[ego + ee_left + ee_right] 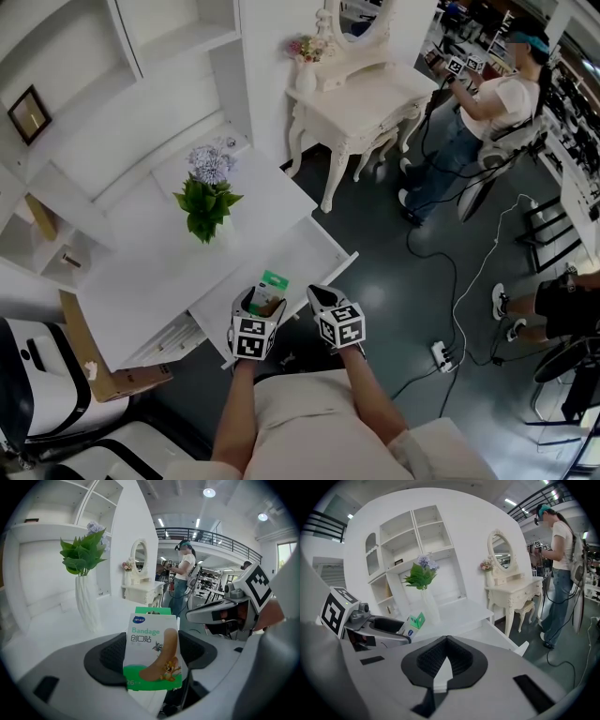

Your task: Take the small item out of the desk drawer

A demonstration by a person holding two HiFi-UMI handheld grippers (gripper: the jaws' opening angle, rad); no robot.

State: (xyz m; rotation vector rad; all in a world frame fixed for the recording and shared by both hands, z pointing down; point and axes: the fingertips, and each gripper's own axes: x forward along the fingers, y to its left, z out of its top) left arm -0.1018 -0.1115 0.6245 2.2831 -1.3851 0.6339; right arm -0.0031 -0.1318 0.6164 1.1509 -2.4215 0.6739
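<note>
Left gripper view shows the bandage box (151,641) pinched upright between the left tongs (154,654) (right tongs (446,639) pressed together, empty).

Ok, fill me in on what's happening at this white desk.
A person stands at the desk with a gripper in each hand, over its open drawer. The left gripper is shut on a small box of bandages and holds it up above the drawer. The right gripper is beside it, jaws together and empty. A vase with a plant stands on the desk top.
</note>
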